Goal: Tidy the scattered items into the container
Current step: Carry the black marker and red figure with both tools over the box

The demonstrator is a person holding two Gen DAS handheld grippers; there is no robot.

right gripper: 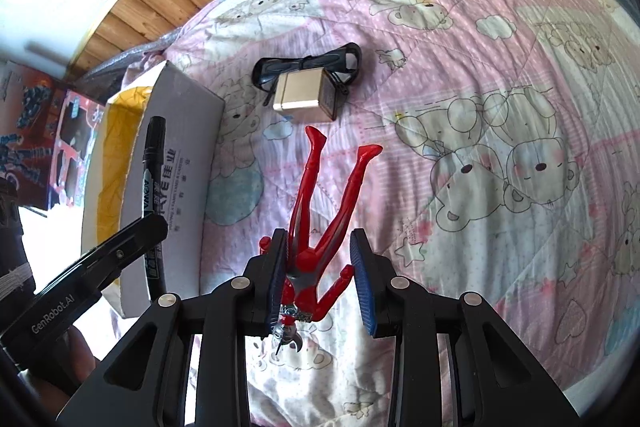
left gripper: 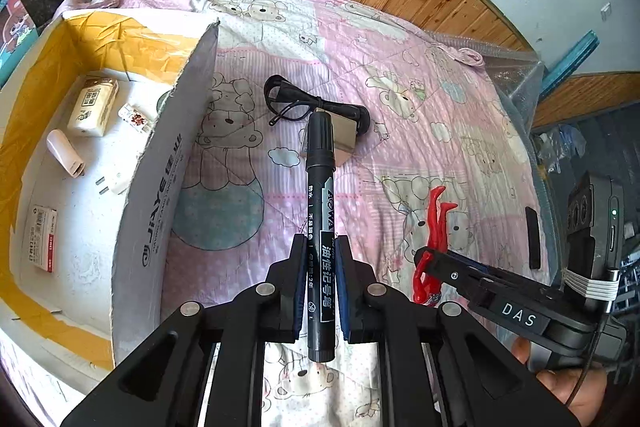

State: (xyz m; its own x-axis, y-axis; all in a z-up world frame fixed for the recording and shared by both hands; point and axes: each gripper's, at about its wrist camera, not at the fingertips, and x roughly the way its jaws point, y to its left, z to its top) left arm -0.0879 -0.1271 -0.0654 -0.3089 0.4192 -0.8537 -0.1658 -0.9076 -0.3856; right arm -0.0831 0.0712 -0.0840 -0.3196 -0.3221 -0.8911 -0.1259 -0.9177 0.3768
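My left gripper [left gripper: 322, 259] is clamped on the marker [left gripper: 320, 211]; my right gripper [right gripper: 320, 267] gapes around the red figure [right gripper: 320, 227] lying on the quilt [right gripper: 500, 107]. Light, rigid plastic; grasp the torso.

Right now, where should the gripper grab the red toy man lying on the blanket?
Grab the red figure across its waist, coming from above at the head end. It lies flat on the blanket, legs spread away and arms sticking out, so the waist is the narrowest firm part. The open right gripper already straddles it there; the left gripper holds the marker.
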